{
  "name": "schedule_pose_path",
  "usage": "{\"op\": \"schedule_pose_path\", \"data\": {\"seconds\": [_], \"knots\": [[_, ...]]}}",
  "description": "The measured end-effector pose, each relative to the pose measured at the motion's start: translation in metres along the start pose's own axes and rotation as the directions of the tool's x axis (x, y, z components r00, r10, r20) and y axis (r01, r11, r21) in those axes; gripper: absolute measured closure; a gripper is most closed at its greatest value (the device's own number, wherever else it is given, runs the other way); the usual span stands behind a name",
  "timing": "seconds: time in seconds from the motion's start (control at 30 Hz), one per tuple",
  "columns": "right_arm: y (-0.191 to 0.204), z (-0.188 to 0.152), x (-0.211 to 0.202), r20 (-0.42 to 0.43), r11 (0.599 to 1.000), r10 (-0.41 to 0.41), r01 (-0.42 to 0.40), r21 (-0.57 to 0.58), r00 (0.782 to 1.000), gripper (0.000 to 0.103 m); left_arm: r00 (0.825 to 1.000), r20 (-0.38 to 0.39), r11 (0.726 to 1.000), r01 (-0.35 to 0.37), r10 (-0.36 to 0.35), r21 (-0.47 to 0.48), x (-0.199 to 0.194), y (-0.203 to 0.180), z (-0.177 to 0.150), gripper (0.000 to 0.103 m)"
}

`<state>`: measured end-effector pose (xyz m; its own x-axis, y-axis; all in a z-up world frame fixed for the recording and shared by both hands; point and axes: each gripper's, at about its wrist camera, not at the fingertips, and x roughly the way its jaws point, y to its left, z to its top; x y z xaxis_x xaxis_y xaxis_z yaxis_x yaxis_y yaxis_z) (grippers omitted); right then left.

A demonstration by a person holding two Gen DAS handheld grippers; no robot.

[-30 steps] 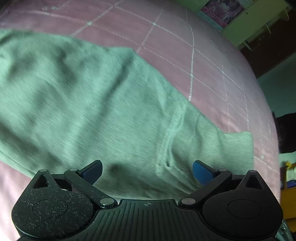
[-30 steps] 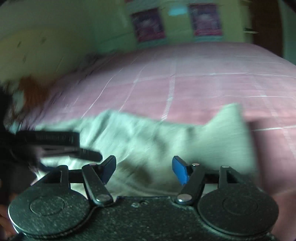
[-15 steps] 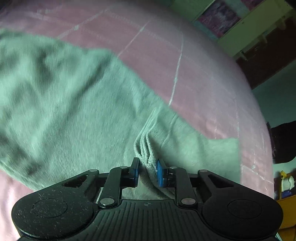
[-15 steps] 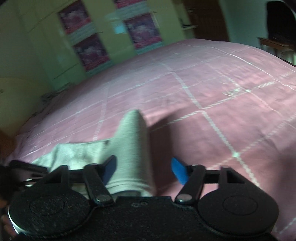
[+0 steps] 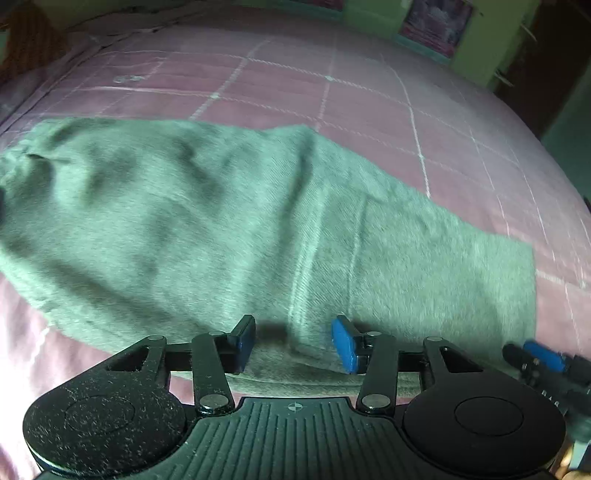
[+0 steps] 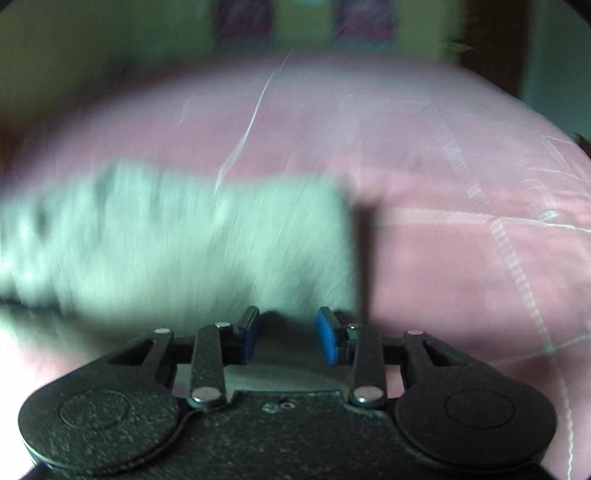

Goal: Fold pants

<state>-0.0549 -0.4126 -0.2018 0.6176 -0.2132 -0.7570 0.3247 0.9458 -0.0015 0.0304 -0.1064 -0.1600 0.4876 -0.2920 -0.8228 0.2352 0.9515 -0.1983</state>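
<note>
Grey-green pants (image 5: 221, 221) lie flat across a pink checked bed cover (image 5: 332, 96), legs stacked and running from the left to a hem at the right (image 5: 517, 280). My left gripper (image 5: 293, 345) is open just above the near edge of the pants at mid-length, holding nothing. My right gripper (image 6: 288, 334) is open over the hem end of the pants (image 6: 221, 236), and that view is blurred. Its blue fingertips (image 5: 543, 360) also show at the right edge of the left wrist view.
The pink bed cover (image 6: 461, 258) spreads beyond and to the right of the pants. A green wall with posters (image 5: 436, 22) stands behind the bed. A dark doorway (image 5: 546, 55) is at the far right.
My left gripper had pinched a ridge of cloth half a second ago and has now opened; the pants lie flat. My right gripper swung over the hem end.
</note>
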Motion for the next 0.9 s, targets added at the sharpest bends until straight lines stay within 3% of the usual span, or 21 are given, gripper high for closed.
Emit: {"op": "schedule_pose_path", "data": {"seconds": [0.1,0.2,0.37,0.43,0.47,0.5,0.57,0.63,0.9], "knots": [[-0.002,0.009,-0.009,-0.001,1.0,0.013,-0.013,-0.005,1.0,0.067,0.995,0.102,0.999,0.005,-0.009,0.04,-0.02,-0.005,0.018,0.057],[0.002,0.029,-0.021,0.077,0.999,0.031,-0.033,0.025,0.997,0.064,0.997,0.059,0.993,0.033,-0.04,0.11,-0.003,-0.028,0.037,0.053],[0.027,0.062,0.012,0.047,1.0,-0.008,0.008,-0.017,0.999,0.064,0.999,-0.045,0.977,-0.01,0.019,0.211,0.055,-0.063,0.045,0.05],[0.032,0.065,0.029,0.014,0.999,-0.035,0.035,-0.038,0.999,0.063,0.997,-0.029,0.959,-0.059,0.07,0.278,0.072,-0.069,0.037,0.039],[0.034,0.062,0.042,-0.035,0.998,-0.037,0.035,-0.057,0.999,0.061,0.991,-0.018,0.95,-0.119,0.13,0.29,0.078,-0.071,0.033,0.017],[0.036,0.058,0.052,-0.064,0.996,-0.04,0.035,-0.083,0.997,0.061,0.99,-0.022,0.961,-0.13,0.139,0.246,0.081,-0.065,0.033,0.008],[0.042,0.056,0.056,-0.061,0.99,-0.065,0.056,-0.128,0.996,0.061,0.995,-0.044,0.982,-0.085,0.093,0.171,0.085,-0.05,0.034,0.005],[0.042,0.055,0.056,-0.063,0.991,-0.065,0.057,-0.119,0.996,0.06,0.995,-0.031,0.972,-0.088,0.097,0.22,0.083,-0.052,0.031,0.004],[0.043,0.05,0.05,-0.042,0.993,-0.066,0.062,-0.1,0.997,0.061,0.994,-0.01,0.969,-0.101,0.105,0.225,0.071,-0.051,0.014,0.002]]}}
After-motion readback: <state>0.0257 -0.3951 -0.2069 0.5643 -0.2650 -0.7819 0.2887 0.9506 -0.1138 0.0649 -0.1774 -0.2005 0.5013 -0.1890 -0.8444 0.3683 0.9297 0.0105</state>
